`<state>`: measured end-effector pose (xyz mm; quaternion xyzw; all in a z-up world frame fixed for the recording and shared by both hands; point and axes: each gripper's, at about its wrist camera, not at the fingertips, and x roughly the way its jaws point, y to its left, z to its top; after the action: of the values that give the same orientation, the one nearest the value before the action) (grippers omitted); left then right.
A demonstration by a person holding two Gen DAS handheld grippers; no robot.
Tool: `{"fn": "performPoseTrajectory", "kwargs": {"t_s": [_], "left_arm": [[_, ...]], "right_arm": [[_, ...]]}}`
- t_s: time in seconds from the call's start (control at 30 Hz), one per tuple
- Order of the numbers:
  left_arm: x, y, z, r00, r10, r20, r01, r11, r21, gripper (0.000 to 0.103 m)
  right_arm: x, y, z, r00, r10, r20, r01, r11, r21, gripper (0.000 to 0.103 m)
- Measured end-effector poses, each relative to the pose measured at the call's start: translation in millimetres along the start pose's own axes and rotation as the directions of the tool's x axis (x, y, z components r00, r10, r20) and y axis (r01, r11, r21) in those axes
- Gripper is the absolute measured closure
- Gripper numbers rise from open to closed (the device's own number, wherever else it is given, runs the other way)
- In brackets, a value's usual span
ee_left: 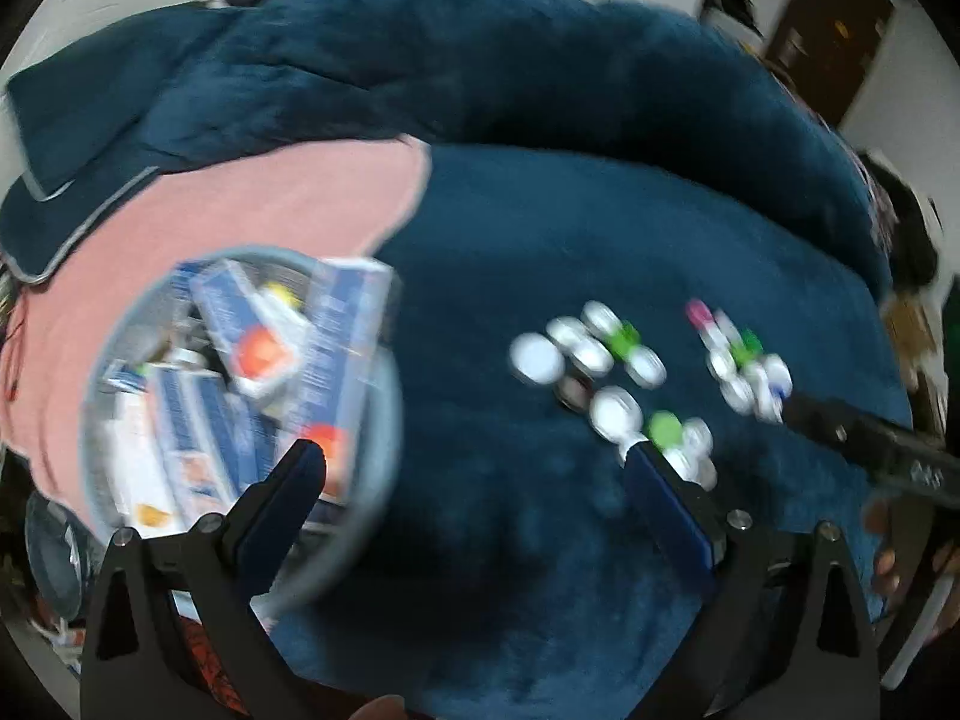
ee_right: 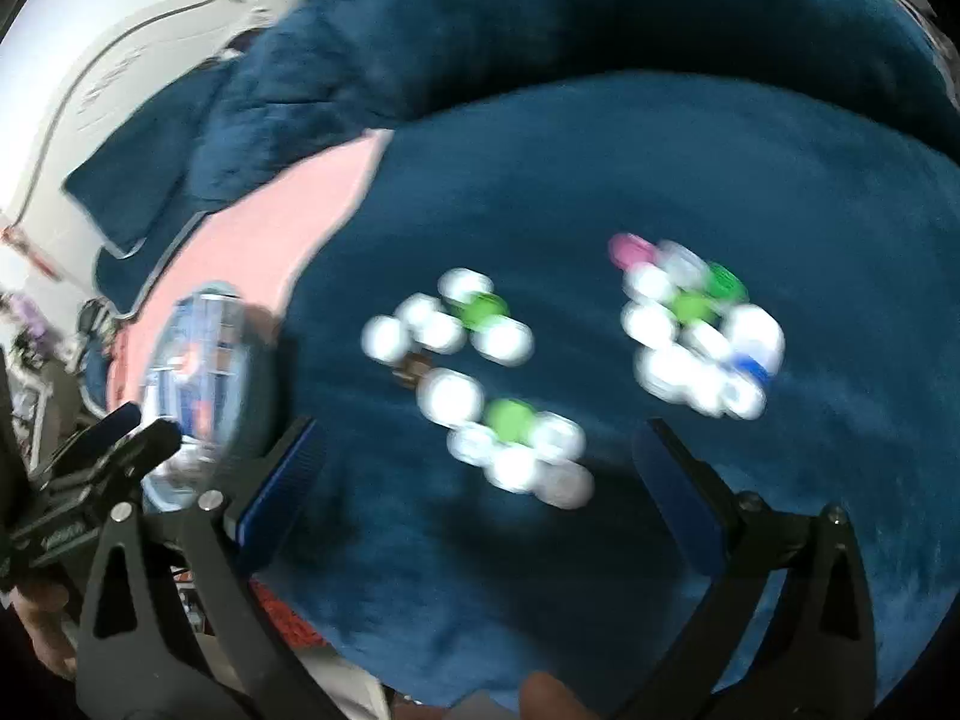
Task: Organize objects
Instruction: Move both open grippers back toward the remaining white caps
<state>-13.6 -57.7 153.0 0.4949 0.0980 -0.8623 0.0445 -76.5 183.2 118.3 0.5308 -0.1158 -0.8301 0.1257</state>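
Open blanket in front, bottles and a full tub to the sides

Bare blue blanket lies open between the two bottle groups and beyond them. The near cluster of small bottles and the far cluster stand apart with a clear lane between. The round tub, packed with upright boxes, blocks the left, resting on pink cloth. A rolled blanket ridge walls the back.
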Motion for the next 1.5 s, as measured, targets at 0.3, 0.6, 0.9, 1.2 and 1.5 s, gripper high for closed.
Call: {"fn": "performPoseTrajectory", "kwargs": {"t_s": [0.3, 0.6, 0.9, 1.2, 1.5], "left_arm": [[49.6, -47.5, -35.4, 0.992, -0.022, -0.121, 0.033, 0.995, 0.089, 0.003], [66.4, -42.5, -37.5, 0.989, -0.009, -0.145, 0.021, 0.997, 0.08, 0.003], [67.2, -31.2, -33.2, 0.989, -0.034, -0.143, 0.04, 0.998, 0.041, 0.003], [66.5, -24.2, -31.8, 0.989, -0.043, -0.14, 0.049, 0.998, 0.035, 0.003], [69.7, -17.8, -32.1, 0.988, -0.045, -0.146, 0.048, 0.999, 0.02, 0.003]], "right_arm": [[48.8, -30.8, -43.7, 0.986, -0.138, -0.092, 0.128, 0.986, -0.103, 0.013], [92.6, -21.2, -51.6, 0.978, -0.163, -0.133, 0.13, 0.966, -0.225, 0.042], [70.8, -20.3, -45.4, 0.994, -0.096, -0.045, 0.084, 0.974, -0.209, 0.042], [82.0, -32.4, -28.5, 0.975, -0.219, -0.046, 0.21, 0.966, -0.153, 0.04], [66.3, -14.5, -49.7, 0.991, -0.103, -0.081, 0.076, 0.955, -0.288, 0.041]]}}
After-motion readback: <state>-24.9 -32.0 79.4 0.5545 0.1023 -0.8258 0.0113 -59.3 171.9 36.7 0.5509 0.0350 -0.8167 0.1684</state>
